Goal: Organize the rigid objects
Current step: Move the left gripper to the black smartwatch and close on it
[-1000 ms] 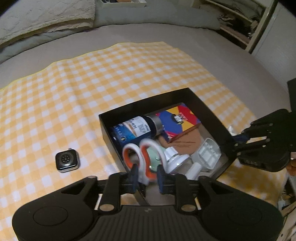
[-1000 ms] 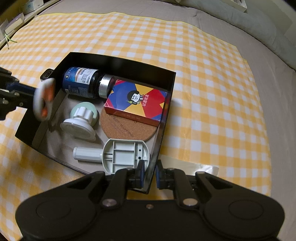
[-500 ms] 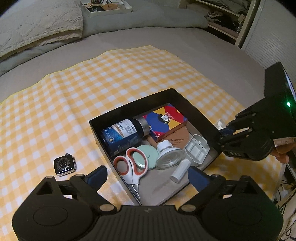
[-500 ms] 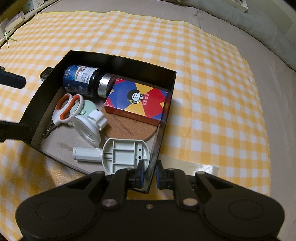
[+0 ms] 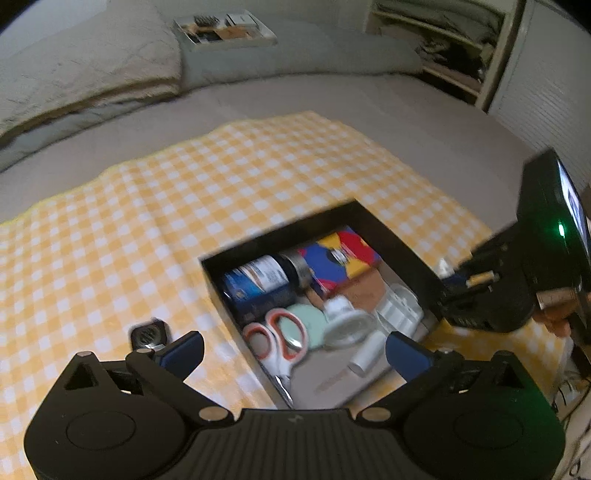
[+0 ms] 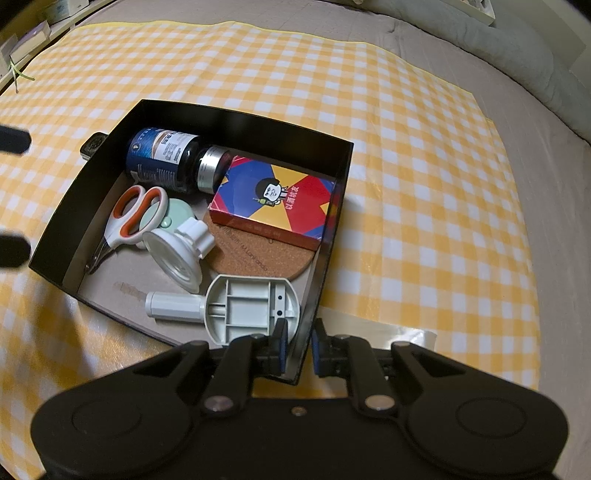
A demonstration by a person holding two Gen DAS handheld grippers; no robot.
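Note:
A black box [image 6: 240, 122] sits on the yellow checked cloth. Inside lie orange-handled scissors [image 6: 136, 218], a dark blue bottle [image 6: 166, 158], a colourful card box [image 6: 273, 199], a cork coaster [image 6: 258, 254], a white suction cup [image 6: 181, 254] and a grey-white bracket [image 6: 251, 306]. My left gripper [image 5: 293, 350] hovers above the box's near-left side, its jaws opening wide and gripping nothing; the scissors [image 5: 280, 339] rest in the box below. My right gripper [image 6: 298, 349] is shut on the box's wall at its near corner. A smartwatch [image 5: 149, 334] lies on the cloth beside the box.
The checked cloth [image 5: 184, 192] covers a grey bed. Folded bedding [image 5: 85, 74] and a tray of small items [image 5: 225, 31] lie at the far end. Shelving [image 5: 443, 40] stands at the far right. A strip of clear film [image 6: 399, 334] lies on the cloth by the right gripper.
My left gripper let go of the scissors, which now lie in the box against the suction cup, and it opened wide while lifting back. The right gripper kept still on the box wall.

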